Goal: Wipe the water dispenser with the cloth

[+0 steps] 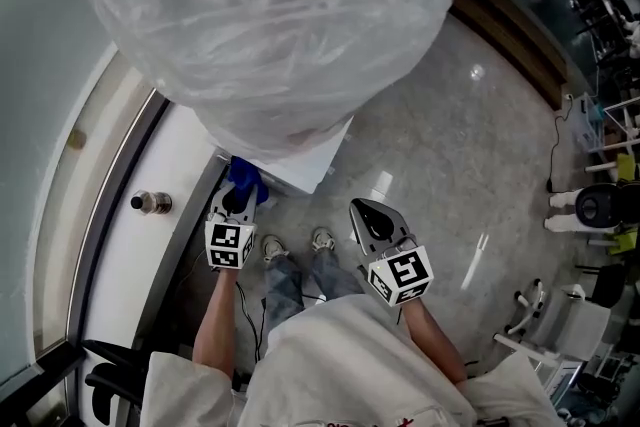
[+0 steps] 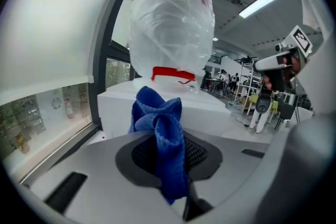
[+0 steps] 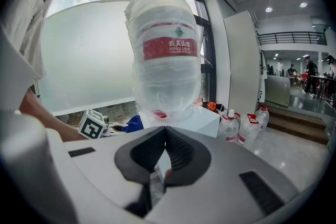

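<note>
1. My left gripper (image 1: 238, 197) is clenched on the cloth (image 2: 164, 134), with the forearm reaching up from the bottom centre.
2. The cloth is at the dispenser's (image 1: 312, 161) lower-left corner, mid-frame; contact unclear.
3. My right gripper (image 1: 367, 213) has its jaws together and empty, and hangs apart, centre-right.

Cloth (image 2: 160, 134): deep blue, plain, looped texture.
Dispenser (image 2: 210, 107): white.
Bottle (image 3: 168, 60): clear, wrapped in milky translucent film, banded in red with white print.
Left gripper (image 1: 240, 192) and right gripper (image 3: 165, 152): finished in grey, padded in ribbed black.
Cubes (image 1: 401, 275): white, patterned with black squares.
Floor (image 1: 450, 165): pale grey, speckled, glossy.
Small bottles (image 3: 247, 128): clear, capped in red.
</note>
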The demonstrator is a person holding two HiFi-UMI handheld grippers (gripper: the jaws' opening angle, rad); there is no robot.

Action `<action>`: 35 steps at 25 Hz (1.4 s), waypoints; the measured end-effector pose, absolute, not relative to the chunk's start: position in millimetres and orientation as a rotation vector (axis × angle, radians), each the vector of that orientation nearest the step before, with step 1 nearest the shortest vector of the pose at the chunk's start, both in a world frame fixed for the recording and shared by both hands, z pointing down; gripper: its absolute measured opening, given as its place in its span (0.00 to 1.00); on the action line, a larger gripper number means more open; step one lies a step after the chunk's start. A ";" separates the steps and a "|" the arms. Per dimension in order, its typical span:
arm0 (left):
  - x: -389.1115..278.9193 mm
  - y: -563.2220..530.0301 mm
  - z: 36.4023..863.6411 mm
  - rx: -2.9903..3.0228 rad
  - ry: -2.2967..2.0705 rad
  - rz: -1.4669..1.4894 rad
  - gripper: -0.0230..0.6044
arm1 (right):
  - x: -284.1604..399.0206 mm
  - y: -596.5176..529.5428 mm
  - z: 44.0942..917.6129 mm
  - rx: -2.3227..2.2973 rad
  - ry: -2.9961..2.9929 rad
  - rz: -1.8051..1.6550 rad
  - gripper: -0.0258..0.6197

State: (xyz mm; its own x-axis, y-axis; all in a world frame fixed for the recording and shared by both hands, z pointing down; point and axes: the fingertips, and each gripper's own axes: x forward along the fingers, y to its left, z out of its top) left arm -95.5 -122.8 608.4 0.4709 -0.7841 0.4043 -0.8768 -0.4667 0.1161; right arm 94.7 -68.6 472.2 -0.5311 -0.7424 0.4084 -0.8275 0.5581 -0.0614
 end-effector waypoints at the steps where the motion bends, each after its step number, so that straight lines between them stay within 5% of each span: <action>1: -85.4 -117.9 605.8 2.426 -1.391 0.410 0.16 | 94.1 -68.3 472.5 1.286 -2.462 0.355 0.06; 19: 28.9 -56.1 610.3 2.604 -1.054 0.454 0.16 | 96.8 -61.3 474.3 1.271 -2.471 0.358 0.06; 35: -174.6 -137.5 656.0 2.302 -1.574 0.509 0.16 | 105.9 -53.5 491.8 1.232 -2.411 0.358 0.06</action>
State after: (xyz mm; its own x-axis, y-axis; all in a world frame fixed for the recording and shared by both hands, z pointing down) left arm -174.6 -137.5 656.0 0.3348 -0.8264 0.4527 -0.9350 -0.3511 0.0506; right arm 105.9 -53.5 491.8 -0.5270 -0.7112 0.4653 -0.8158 0.5769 -0.0421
